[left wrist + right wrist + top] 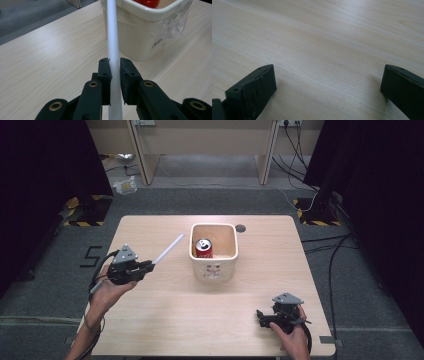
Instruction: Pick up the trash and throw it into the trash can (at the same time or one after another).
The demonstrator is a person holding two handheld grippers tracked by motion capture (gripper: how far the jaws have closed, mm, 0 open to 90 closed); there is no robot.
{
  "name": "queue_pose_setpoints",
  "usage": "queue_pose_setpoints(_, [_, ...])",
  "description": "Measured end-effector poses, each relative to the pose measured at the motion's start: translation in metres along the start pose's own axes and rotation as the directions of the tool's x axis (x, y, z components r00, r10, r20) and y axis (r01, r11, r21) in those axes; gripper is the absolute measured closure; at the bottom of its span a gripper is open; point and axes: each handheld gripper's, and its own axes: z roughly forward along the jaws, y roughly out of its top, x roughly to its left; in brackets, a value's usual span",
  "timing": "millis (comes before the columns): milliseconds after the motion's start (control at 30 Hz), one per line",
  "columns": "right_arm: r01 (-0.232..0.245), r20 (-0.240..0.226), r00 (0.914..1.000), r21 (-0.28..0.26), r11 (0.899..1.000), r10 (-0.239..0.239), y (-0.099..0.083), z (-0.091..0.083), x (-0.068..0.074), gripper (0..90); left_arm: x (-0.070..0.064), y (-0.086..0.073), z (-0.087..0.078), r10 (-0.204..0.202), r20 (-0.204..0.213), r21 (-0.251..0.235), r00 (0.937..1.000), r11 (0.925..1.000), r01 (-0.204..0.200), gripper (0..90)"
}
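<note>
Left hand-held gripper (150, 265) is clamped on a white tube (168, 249); the high view shows the tube slanting up and right from the jaws toward the cream bin (214, 267), its far end stopping just short of the bin's left rim, apart from it; the left gripper view gives the detail the high view lacks: the tube (113, 47) is smooth, matte and round, pinched between the two black pads (104, 75) and running on past them below the frame edge; that view also shows a thin clear plastic liner (176, 27) folded over the bin (140, 42) rim, and a small dark handwritten scrawl (157, 44) on the bin wall, not readable; the high view shows faint marks on the bin's front face, too small to read.

Red drink can (204, 248) stands upright inside the bin, toward its left side; white lettering on the can, brand not legible; the left gripper view catches the red can (147, 2) at the frame top.

Right hand-held gripper (261, 318) sits low at the near right of the worktop (165, 320), well apart from the bin; the right gripper view shows its jaws spread wide with nothing between them, over bare light wood-grain laminate (324, 45); the left pad (259, 82) face looks worn and ridged.

Grey triangular plate (125, 254) tops the left unit.
</note>
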Motion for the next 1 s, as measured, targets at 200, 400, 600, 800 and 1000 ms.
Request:
queue_pose_setpoints(200, [0.001, 0.000, 1.0000, 0.000, 1.000, -0.001, 0.000, 0.000, 0.000, 0.3, -0.009, 0.021, 0.001, 0.048, 0.010, -0.004, 0.9988, 0.9988, -0.048, 78.9])
queue_pose_setpoints(400, [0.000, 0.000, 1.0000, 0.000, 1.000, 0.000, 0.000, 0.000, 0.000, 0.3, -0.019, 0.039, 0.007, 0.089, 0.033, -0.003, 0.9955, 0.9960, -0.089, 78.8])
queue_pose_setpoints(600, [0.000, -0.001, 1.0000, 0.000, 1.000, 0.000, 0.000, 0.000, 0.000, 0.3, -0.032, 0.054, 0.014, 0.130, 0.061, -0.001, 0.9896, 0.9915, -0.130, 78.8])
queue_pose_setpoints(800, [0.005, 0.001, 1.0000, -0.001, 1.000, -0.005, 0.000, 0.000, 0.000, 0.3, -0.045, 0.062, 0.022, 0.140, 0.111, -0.001, 0.9840, 0.9901, -0.141, 78.8])
queue_pose_setpoints(1000, [0.005, 0.000, 1.0000, -0.002, 1.000, -0.005, 0.000, 0.000, 0.000, 0.3, -0.056, 0.067, 0.038, 0.145, 0.147, 0.016, 0.9785, 0.9888, -0.149, 78.8])
